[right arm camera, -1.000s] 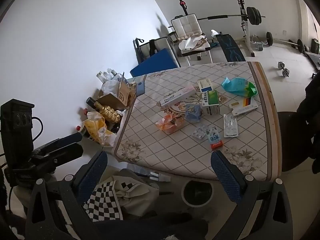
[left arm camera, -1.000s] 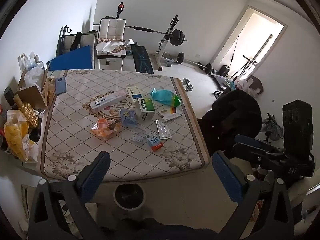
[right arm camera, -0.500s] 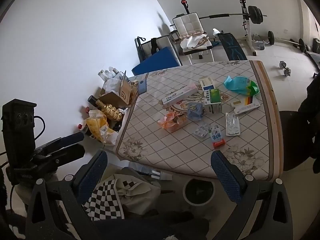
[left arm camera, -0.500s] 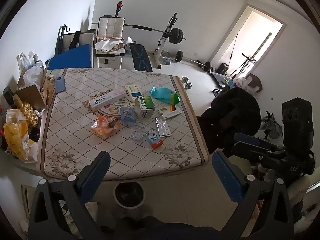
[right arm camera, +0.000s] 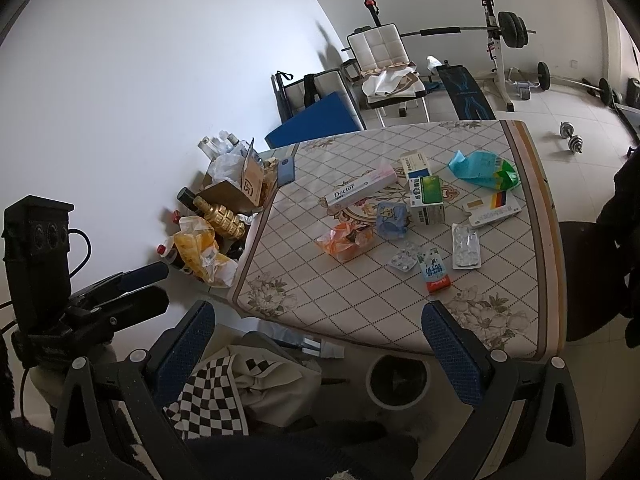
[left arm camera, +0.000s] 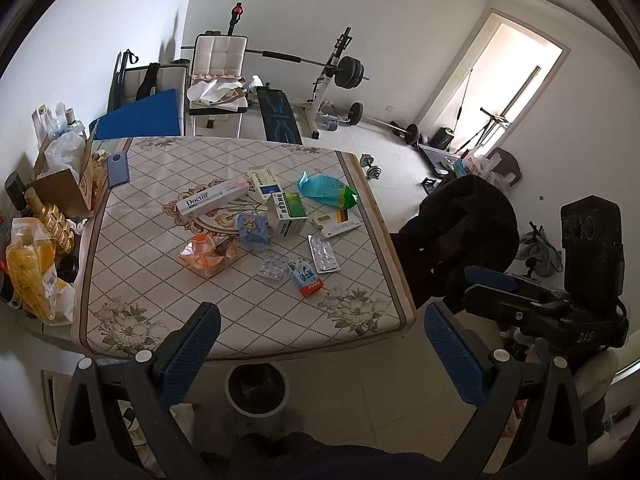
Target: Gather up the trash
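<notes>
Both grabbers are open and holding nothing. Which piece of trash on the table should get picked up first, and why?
Probably the right gripper should reach forward for the small blue-and-red packet. Both grippers, left too, are open, empty and short of the table. That packet lies nearest the front edge, just above the bin on the floor, so the carry looks short.
</notes>
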The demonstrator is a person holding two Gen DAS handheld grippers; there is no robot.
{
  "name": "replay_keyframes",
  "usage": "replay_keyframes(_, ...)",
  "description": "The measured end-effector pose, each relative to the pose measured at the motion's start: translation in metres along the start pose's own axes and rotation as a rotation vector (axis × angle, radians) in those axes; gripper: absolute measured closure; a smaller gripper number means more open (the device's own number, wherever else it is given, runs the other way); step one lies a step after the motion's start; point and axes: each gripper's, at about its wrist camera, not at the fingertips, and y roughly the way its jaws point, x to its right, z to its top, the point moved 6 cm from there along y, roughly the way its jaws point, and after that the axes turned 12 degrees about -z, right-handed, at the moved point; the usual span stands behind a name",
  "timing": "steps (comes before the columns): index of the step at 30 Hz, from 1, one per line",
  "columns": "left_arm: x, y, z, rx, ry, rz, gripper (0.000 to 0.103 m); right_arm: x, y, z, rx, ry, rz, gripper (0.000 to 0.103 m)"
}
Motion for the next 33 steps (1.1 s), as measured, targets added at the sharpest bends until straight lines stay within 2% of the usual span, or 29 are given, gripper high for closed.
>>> replay_keyframes(33, 0.017, -0.002, -0.001, 0.003, -0.004, -0.039, 0.000, -0.007, -0.007, -0.004, 0.005, -0.002, 0.007, 0.000)
